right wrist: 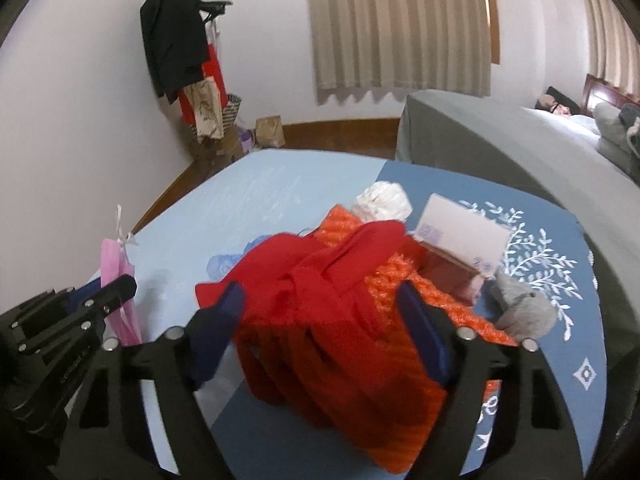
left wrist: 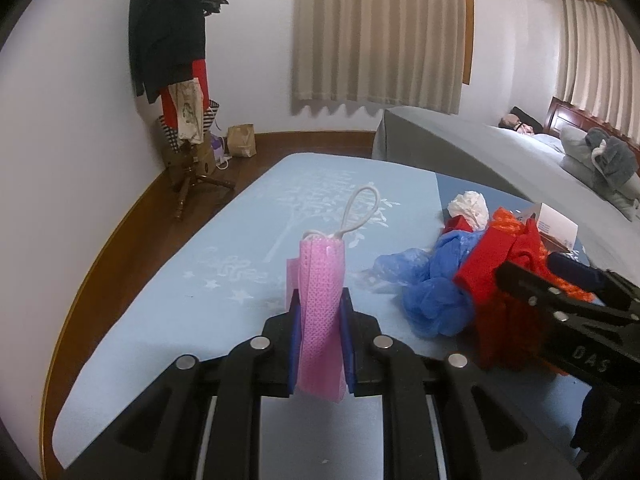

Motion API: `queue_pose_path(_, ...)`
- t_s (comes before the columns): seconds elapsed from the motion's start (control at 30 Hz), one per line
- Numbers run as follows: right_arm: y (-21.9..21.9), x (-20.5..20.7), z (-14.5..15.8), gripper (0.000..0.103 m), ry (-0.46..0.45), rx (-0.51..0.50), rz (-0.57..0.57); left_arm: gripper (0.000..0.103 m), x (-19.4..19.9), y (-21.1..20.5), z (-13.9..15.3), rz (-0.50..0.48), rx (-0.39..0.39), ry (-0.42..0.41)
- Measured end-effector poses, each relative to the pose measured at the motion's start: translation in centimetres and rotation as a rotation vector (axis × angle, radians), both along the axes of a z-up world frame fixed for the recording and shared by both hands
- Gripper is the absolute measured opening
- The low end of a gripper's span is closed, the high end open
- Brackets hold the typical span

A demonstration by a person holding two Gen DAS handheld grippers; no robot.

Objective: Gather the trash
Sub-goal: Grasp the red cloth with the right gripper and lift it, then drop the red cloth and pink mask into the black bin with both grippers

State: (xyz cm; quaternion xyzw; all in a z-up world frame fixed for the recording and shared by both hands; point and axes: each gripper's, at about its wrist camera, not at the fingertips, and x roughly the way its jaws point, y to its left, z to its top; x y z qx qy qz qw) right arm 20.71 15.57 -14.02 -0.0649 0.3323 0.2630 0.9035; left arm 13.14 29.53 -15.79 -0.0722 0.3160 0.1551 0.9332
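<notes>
The left hand-held gripper [left wrist: 320,332] is clamped on a folded pink face mask [left wrist: 322,300], held upright above the light-blue part of the worktop [left wrist: 180,280]. The right hand-held gripper [right wrist: 320,332] has its jaws apart, one on each side of a red bag [right wrist: 320,312]; contact cannot be confirmed. The bag lies mid-worktop beside a blue plastic bag [left wrist: 428,280], a white wad [right wrist: 384,200] and a small box [right wrist: 464,236].

The left gripper [left wrist: 321,312] points forward and down, its blue pads clamped on a pink face mask [left wrist: 320,304]. The right gripper [right wrist: 320,320] tilts down beside it, jaws wide apart around a red bag [right wrist: 332,320], not pressing it.
</notes>
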Motion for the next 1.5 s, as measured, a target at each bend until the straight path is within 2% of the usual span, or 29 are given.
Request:
queue_pose_path(0.03,0.1,0.0,0.0,0.062,0.002,-0.002,0.006,0.017,0.0,0.0,0.0,0.000,-0.001,0.000)
queue_pose_path(0.07,0.1,0.1,-0.1,0.058,0.003,-0.004,0.010,0.017,0.0,0.0,0.0,0.000,0.000,0.000)
queue_pose_path(0.13,0.1,0.1,0.0,0.038,0.004,-0.001,0.021,0.017,0.0,0.1,0.0,0.000,-0.001,0.000)
queue_pose_path(0.2,-0.1,0.3,0.2,0.025,0.015,0.009,0.032,0.017,0.1,0.1,0.1,0.000,-0.002,0.000)
queue_pose_path(0.33,-1.0,0.0,0.8,0.012,0.027,0.043,0.040,0.017,-0.1,-0.4,0.3,-0.003,0.000,-0.003)
queue_pose_path(0.93,-8.0,-3.7,4.5,0.012,-0.002,0.135,0.003,0.017,-1.0,-4.7,3.0,-0.102,0.005,-0.063)
queue_pose_path(1.5,-16.7,-6.2,6.6,0.012,-0.039,0.156,-0.139,0.017,0.2,-13.2,5.8,-0.301,-0.011,-0.119)
